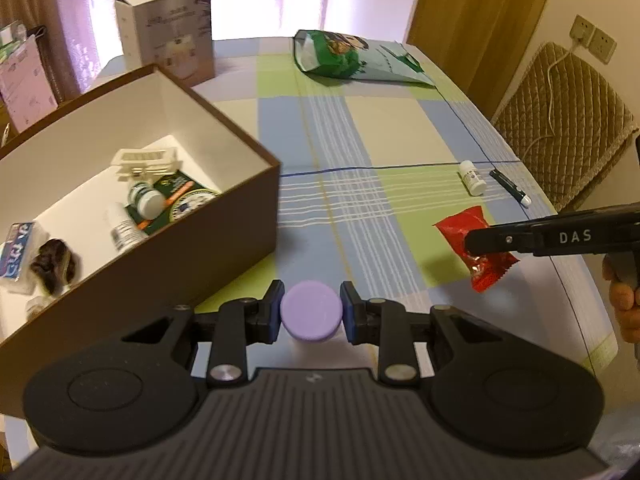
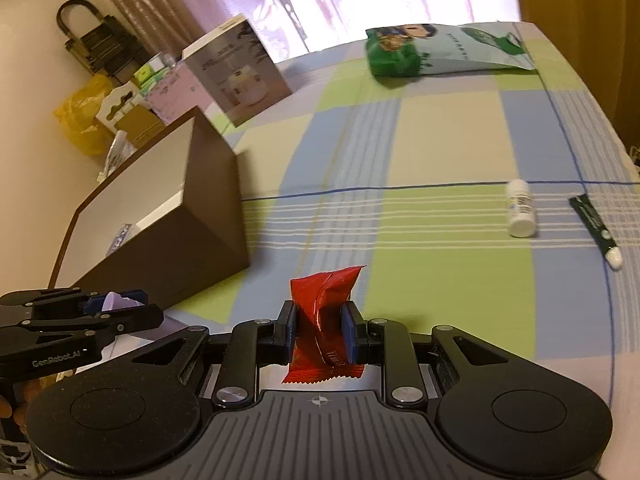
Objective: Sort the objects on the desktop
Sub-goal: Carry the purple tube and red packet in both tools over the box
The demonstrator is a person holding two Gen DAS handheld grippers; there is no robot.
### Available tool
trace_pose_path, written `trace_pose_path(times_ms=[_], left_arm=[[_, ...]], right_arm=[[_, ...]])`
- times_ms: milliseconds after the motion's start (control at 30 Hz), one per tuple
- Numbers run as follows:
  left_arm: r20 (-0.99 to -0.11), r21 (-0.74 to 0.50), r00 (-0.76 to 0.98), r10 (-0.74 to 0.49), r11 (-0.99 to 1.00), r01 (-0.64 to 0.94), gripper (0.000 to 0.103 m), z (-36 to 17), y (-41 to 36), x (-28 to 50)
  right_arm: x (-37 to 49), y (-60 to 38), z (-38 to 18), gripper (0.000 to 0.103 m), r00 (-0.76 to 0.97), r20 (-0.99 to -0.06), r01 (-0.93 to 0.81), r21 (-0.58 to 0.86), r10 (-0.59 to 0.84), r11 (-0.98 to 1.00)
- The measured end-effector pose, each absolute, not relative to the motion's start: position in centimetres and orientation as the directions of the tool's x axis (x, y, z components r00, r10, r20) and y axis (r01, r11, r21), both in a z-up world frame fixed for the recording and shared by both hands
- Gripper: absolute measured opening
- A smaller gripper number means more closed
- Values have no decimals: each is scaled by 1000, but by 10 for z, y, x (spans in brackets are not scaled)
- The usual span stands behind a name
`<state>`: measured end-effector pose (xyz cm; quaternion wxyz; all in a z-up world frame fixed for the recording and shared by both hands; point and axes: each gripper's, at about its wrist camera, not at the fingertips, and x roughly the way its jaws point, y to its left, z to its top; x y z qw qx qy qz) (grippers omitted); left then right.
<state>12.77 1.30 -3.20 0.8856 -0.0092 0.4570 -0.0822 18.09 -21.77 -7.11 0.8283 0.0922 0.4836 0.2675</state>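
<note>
A home: curtains [image 1: 80, 20], checked tablecloth [image 1: 360, 140], cushioned chair [image 1: 560, 120].

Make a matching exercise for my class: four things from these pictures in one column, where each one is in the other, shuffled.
Things:
1. purple disc
2. red packet
3. white bottle
4. green bag

Places:
A. at the far end of the table
B. in the right gripper
C. lying beside a dark tube
D. in the left gripper

Pairs: 1-D, 2-B, 3-C, 4-A
</note>
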Motion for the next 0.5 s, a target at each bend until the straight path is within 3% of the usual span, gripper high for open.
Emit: trace_pose_path(times_ms=[500], left_arm=[[-773, -93, 623, -123, 992, 81, 25, 1, 58, 105]], right_arm=[[182, -170, -55, 26, 392, -729, -432, 393, 561, 812]])
